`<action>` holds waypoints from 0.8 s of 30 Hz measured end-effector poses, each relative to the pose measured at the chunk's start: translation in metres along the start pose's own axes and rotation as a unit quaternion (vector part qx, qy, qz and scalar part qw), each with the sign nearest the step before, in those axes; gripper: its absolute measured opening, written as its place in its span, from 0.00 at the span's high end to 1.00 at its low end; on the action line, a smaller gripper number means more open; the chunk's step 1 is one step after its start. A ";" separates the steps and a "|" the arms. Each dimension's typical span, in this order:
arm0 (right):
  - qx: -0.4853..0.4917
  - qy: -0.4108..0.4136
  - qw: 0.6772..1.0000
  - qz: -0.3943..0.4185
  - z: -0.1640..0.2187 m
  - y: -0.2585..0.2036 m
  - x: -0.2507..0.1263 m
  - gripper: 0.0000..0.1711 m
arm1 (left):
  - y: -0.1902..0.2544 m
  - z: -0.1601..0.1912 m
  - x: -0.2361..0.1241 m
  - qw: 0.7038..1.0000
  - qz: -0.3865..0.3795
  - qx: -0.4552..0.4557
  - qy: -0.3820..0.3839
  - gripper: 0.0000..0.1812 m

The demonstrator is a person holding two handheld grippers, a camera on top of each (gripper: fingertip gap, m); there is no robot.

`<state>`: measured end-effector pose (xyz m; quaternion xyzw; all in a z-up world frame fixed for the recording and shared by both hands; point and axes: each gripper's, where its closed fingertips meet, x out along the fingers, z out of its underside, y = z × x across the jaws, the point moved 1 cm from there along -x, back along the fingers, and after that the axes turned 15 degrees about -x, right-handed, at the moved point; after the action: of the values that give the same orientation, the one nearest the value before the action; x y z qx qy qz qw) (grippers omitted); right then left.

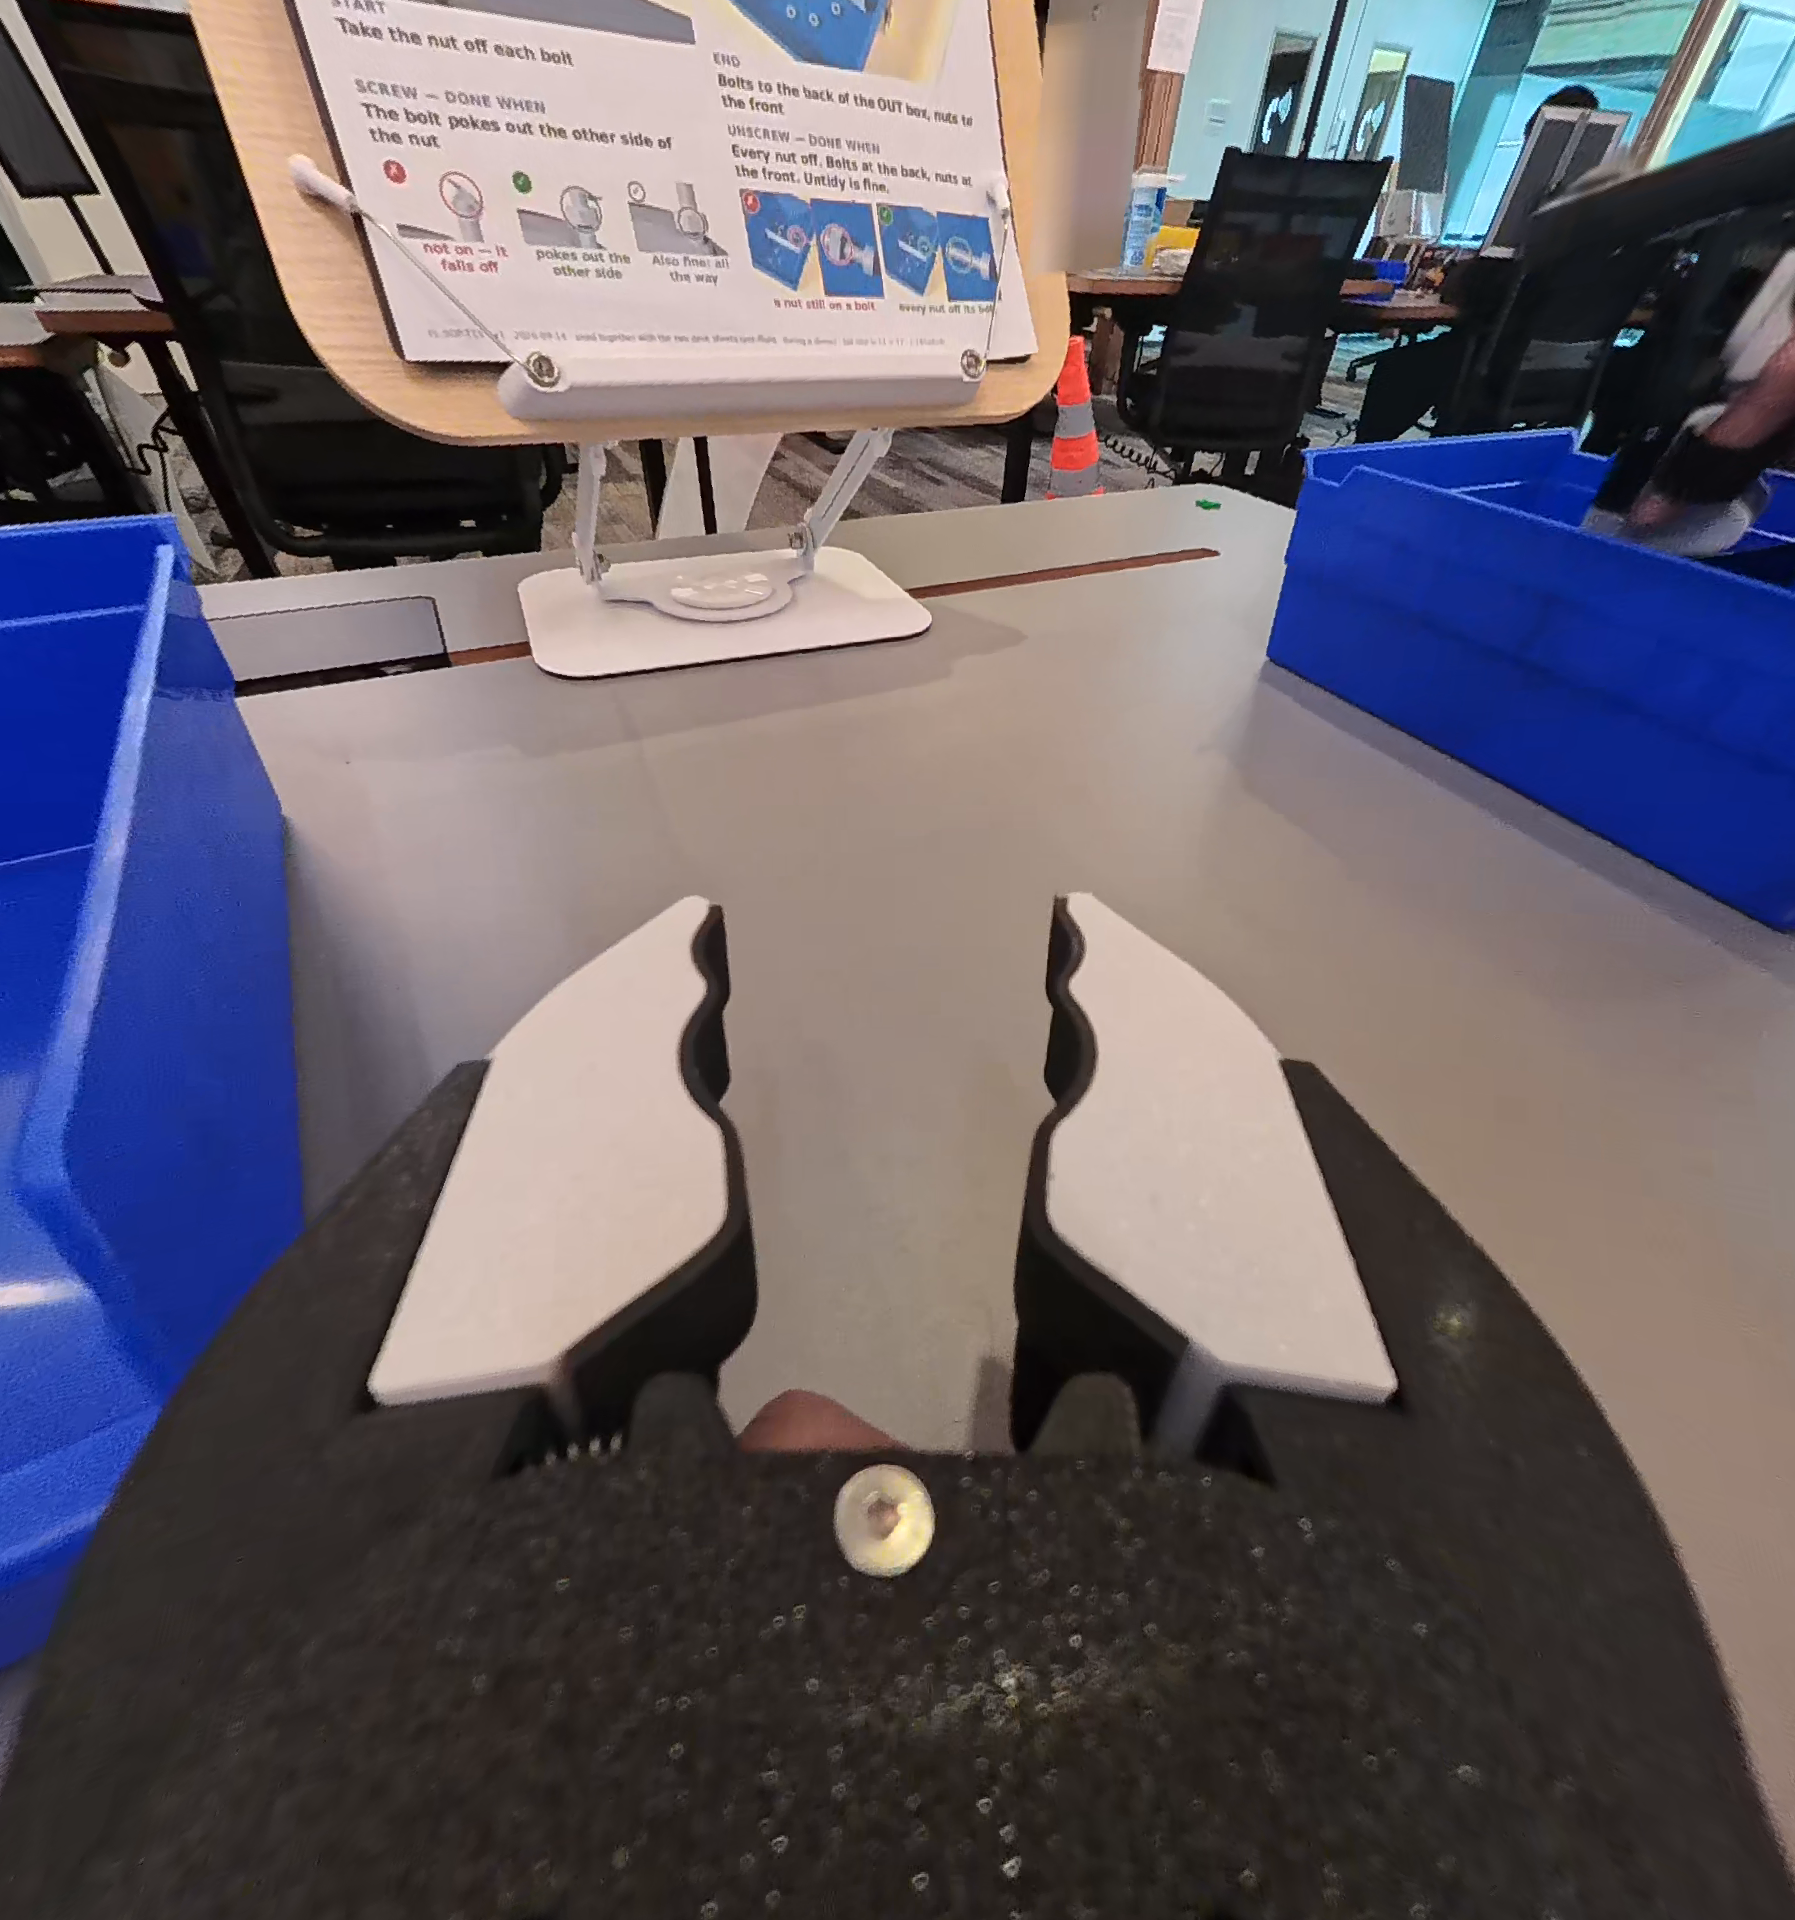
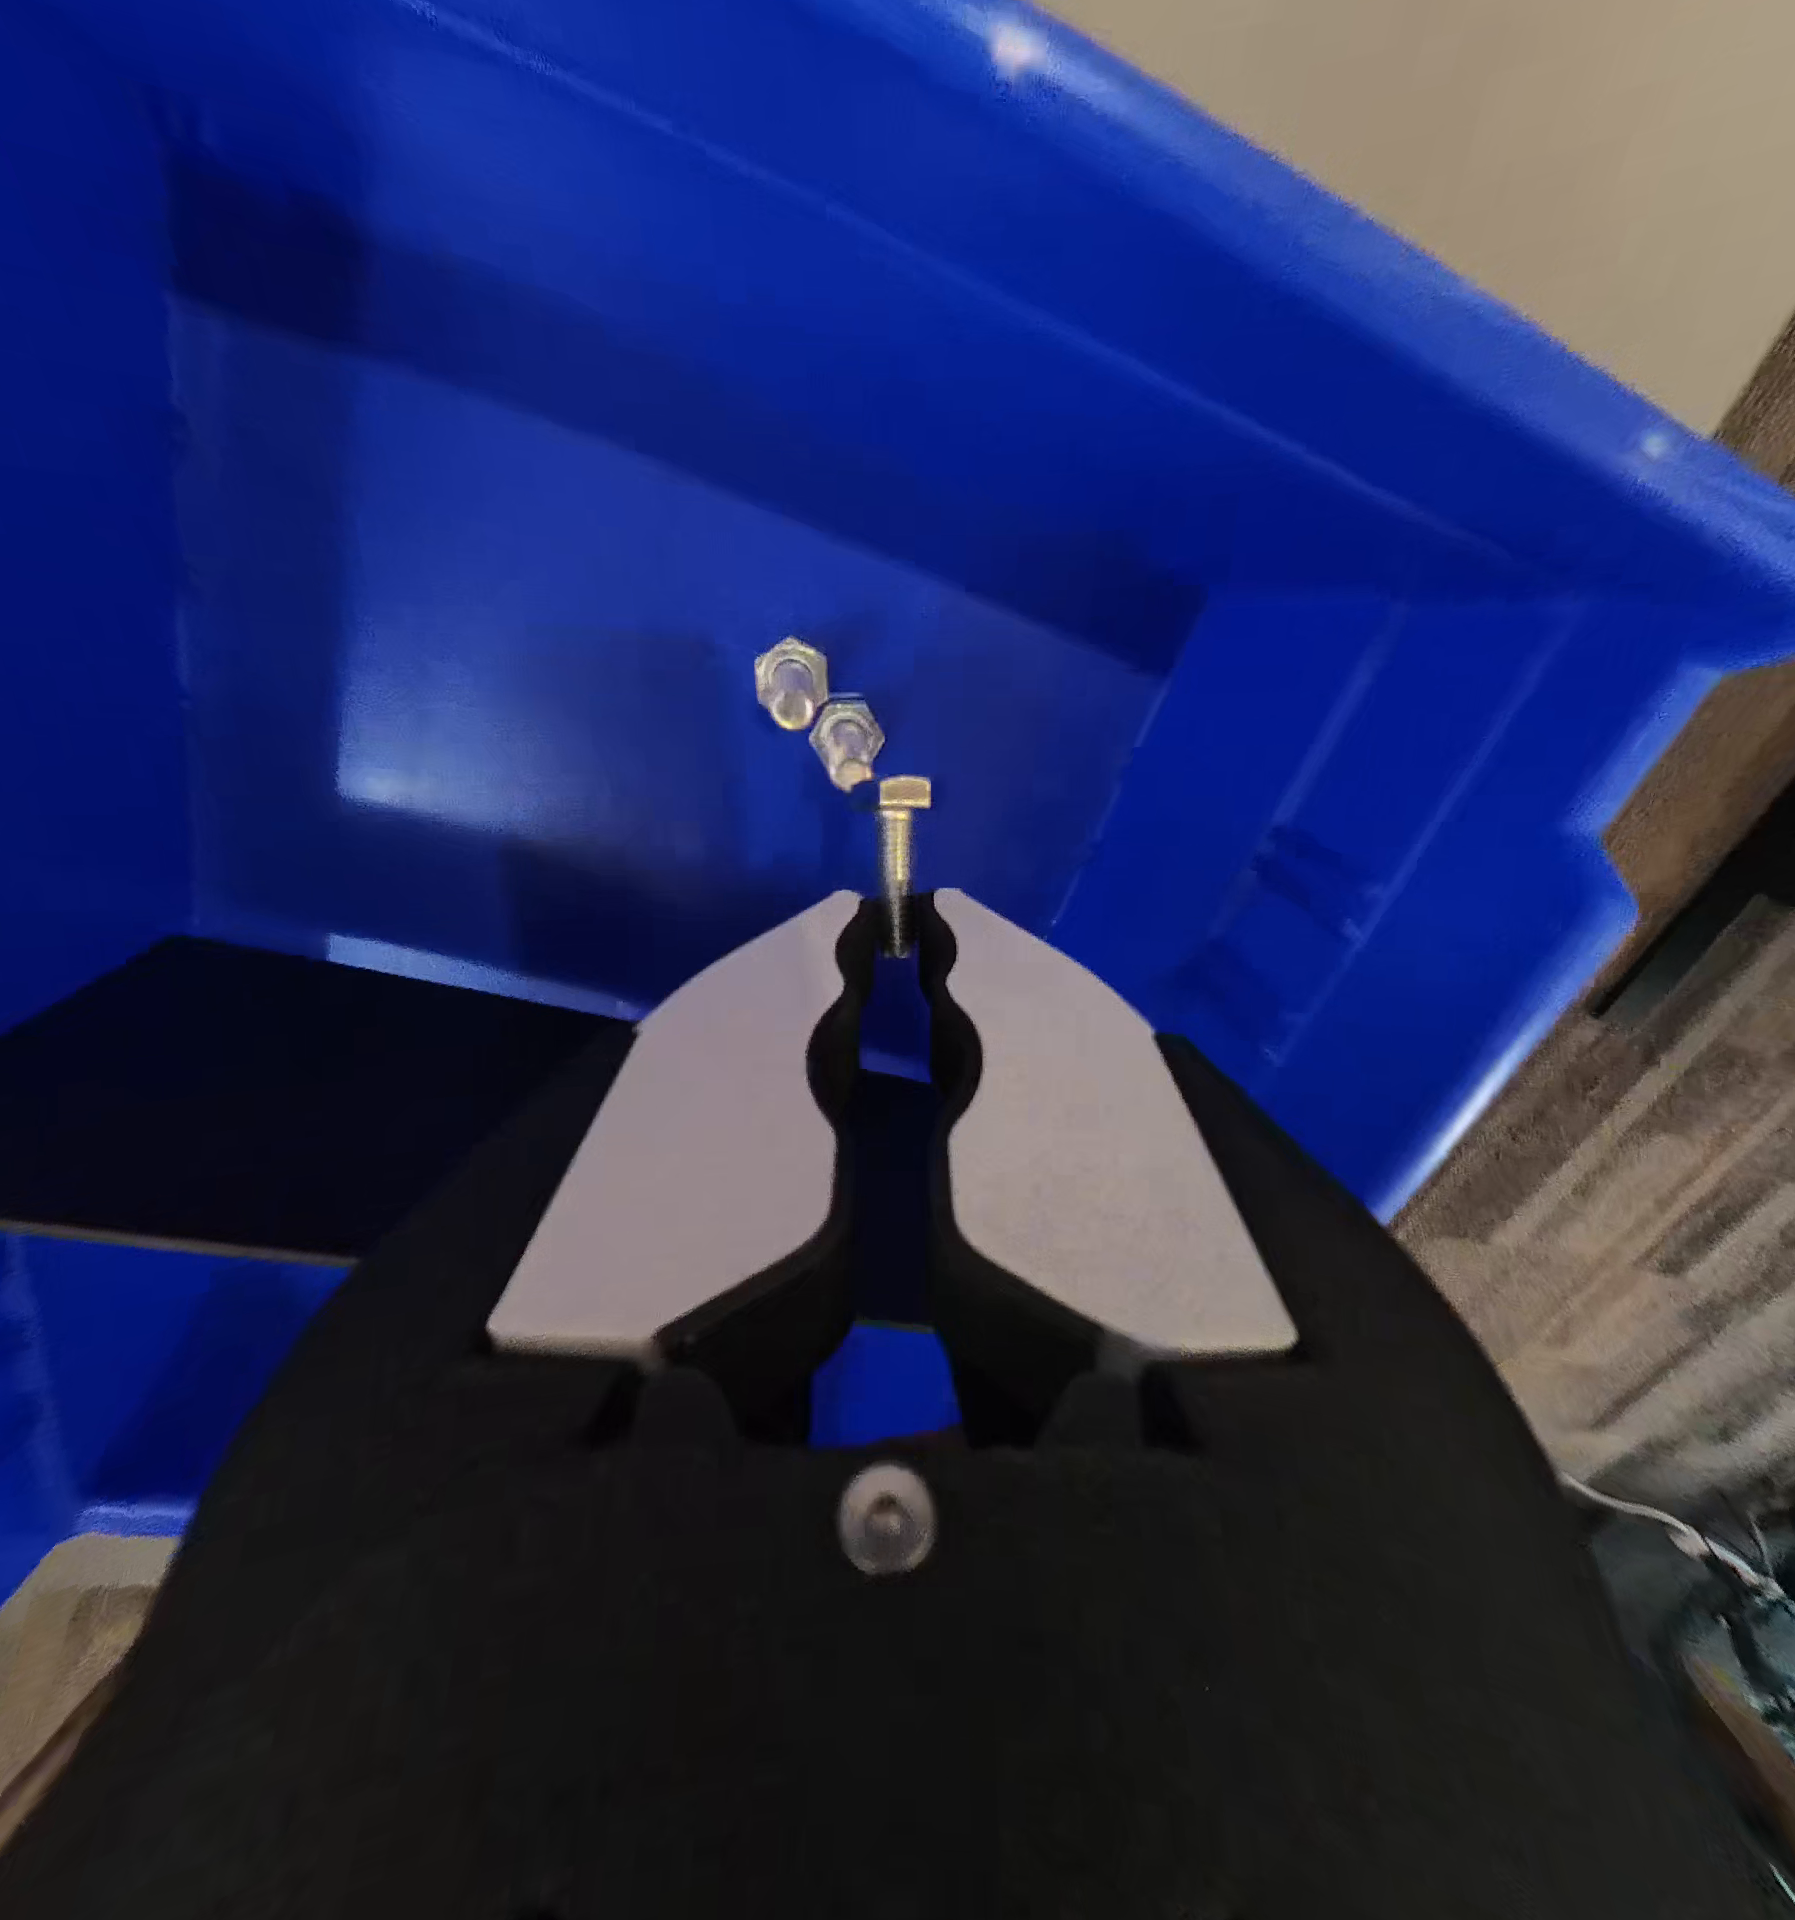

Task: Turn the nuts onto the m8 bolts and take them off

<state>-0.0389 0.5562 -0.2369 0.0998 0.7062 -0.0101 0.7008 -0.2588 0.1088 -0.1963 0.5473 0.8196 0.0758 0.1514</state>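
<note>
Right tongs (image 2: 895,914) pinch 1 bolt (image 2: 899,862) by its thread tip inside the blue bin (image 2: 1392,644), left tongs (image 1: 885,935) spread over our tabletop (image 1: 976,748); we fear that shallow grip slipping.

Left view faces across the table (image 1: 872,790); right view peers closely into the right blue bin (image 2: 664,364).

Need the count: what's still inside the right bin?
In the right bin, two bolts with nuts on lie beyond the bolt the right gripper grips. That gripper hides the near floor.
</note>
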 end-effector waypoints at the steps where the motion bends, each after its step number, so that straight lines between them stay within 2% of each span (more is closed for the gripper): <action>1: -0.001 -0.014 1.000 -0.007 0.000 0.000 0.004 0.95 | 0.000 0.000 0.000 1.000 0.001 0.001 0.000 0.68; 5: -0.003 -0.060 0.998 -0.033 0.003 0.000 0.021 0.95 | 0.001 0.000 0.001 1.000 0.003 0.005 0.000 0.68; 10: 0.005 -0.059 0.997 -0.042 0.001 0.000 0.032 0.95 | 0.002 0.000 0.000 1.000 0.003 0.013 0.003 0.68; 11: 0.002 -0.054 0.998 -0.039 0.001 0.000 0.031 0.94 | 0.002 0.001 0.000 1.000 0.003 0.015 0.001 0.68; 13: -0.009 -0.026 1.000 -0.007 -0.002 0.007 0.016 0.84 | 0.003 0.001 0.001 1.000 0.003 0.018 -0.001 0.67; 14: -0.012 -0.001 1.000 0.015 -0.005 0.008 0.002 0.78 | 0.004 0.001 0.000 1.000 0.004 0.019 -0.001 0.67; 15: -0.015 0.034 0.999 0.037 -0.009 0.007 -0.017 0.75 | 0.004 0.001 0.000 1.000 0.006 0.019 0.000 0.67; 18: -0.028 0.191 0.971 0.143 -0.028 -0.020 -0.093 0.75 | 0.005 0.001 0.000 1.000 0.010 0.015 0.002 0.68; 21: -0.083 0.367 0.901 0.216 -0.044 -0.108 -0.155 0.74 | 0.003 0.002 0.001 1.000 0.007 0.010 -0.004 0.68; 24: -0.102 0.497 0.830 0.231 -0.050 -0.212 -0.169 0.75 | 0.003 0.005 0.002 1.000 0.007 0.010 -0.016 0.66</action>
<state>-0.1218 0.3350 -0.0951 0.1792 0.9126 0.2750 0.2438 -0.2552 0.1114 -0.2003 0.5556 0.8140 0.0596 0.1586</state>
